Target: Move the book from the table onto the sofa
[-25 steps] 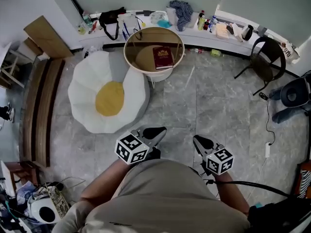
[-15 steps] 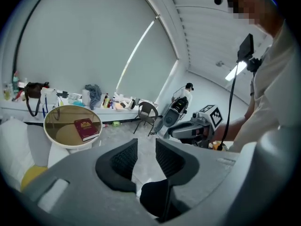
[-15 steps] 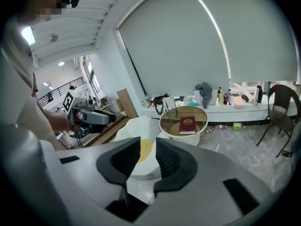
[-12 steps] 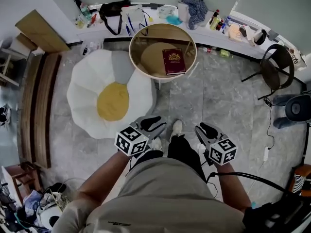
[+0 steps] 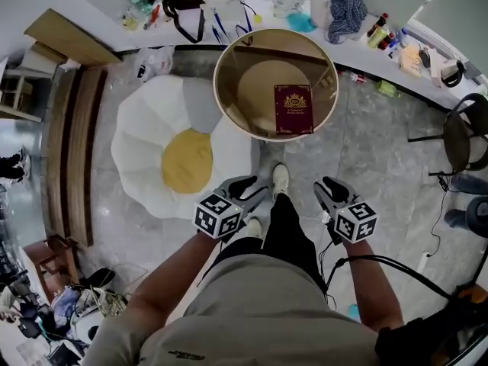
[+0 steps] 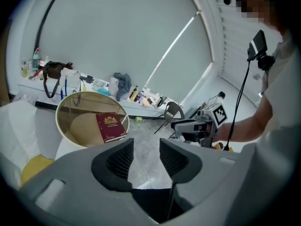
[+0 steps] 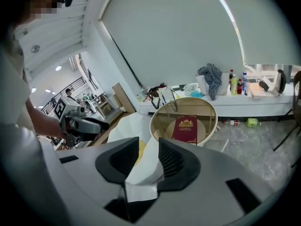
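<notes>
The book point(image 5: 293, 109), dark red with a gold emblem on its cover, lies flat and closed on the round glass-topped table point(image 5: 216, 86), toward the side of the top that is nearer to the person. The white sofa point(image 5: 141, 147) with the yellow middle stands just beside the table. The left gripper point(image 6: 143, 150) and the right gripper point(image 7: 148, 154) are both well apart from the book. Their jaws have just been opening and now stand fairly wide, with nothing between them. The book looks like a hardcover, so I judge it stiff and not fragile, probably of moderate weight. On smooth glass it may slide away when it is pushed. Because it lies flat, a jaw cannot easily go under it. It seems better to take the whole thickness at a long edge, best near the spine, so that the cover does not fall open, perhaps with one gripper at each side.
</notes>
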Tool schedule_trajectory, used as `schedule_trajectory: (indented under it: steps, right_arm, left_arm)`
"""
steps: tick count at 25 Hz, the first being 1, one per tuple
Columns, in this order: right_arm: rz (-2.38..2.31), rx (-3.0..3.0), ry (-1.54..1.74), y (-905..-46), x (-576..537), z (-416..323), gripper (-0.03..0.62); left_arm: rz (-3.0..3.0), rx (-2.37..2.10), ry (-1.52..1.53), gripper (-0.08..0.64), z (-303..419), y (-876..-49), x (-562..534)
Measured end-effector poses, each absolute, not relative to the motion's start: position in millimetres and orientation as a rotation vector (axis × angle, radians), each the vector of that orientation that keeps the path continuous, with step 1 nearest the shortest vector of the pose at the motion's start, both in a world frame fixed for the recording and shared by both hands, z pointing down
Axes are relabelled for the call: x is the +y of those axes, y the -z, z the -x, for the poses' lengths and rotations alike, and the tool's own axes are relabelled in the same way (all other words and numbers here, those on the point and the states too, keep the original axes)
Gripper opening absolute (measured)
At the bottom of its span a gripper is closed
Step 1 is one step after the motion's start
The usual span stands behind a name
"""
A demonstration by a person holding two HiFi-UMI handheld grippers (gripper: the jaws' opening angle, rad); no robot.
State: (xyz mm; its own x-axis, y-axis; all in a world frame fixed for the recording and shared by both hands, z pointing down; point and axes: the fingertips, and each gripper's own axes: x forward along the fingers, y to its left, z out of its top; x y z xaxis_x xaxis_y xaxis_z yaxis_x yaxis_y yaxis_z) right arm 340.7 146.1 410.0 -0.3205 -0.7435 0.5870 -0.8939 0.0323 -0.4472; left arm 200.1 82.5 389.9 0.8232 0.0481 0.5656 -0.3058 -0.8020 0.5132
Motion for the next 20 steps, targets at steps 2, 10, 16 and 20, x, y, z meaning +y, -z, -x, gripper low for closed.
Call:
schedule_trajectory:
  steps: [2, 10, 16, 20]
  right_arm:
    - [-1.681, -2.092, -1.182, -435, 115, -369, 0.133]
    - [-1.574, -2.044, -1.211, -560, 3, -456, 0.146]
    - [-1.589, -1.959, -1.395, -662, -44, -482, 0.158]
    - [-1.66, -1.903, -1.548, -716, -66, -495, 0.169]
  left_arm:
    - [-2.375, -0.221, -0.785, 0.158, -224, -411, 55]
    - [-2.285, -0.307, -0.831, 0.163, -307, -526, -40]
    - [-2.24, -0.303, -0.853, 0.186, -356, -607, -92]
    - [-2.18, -0.344, -0.868, 0.2, -366, -671, -123]
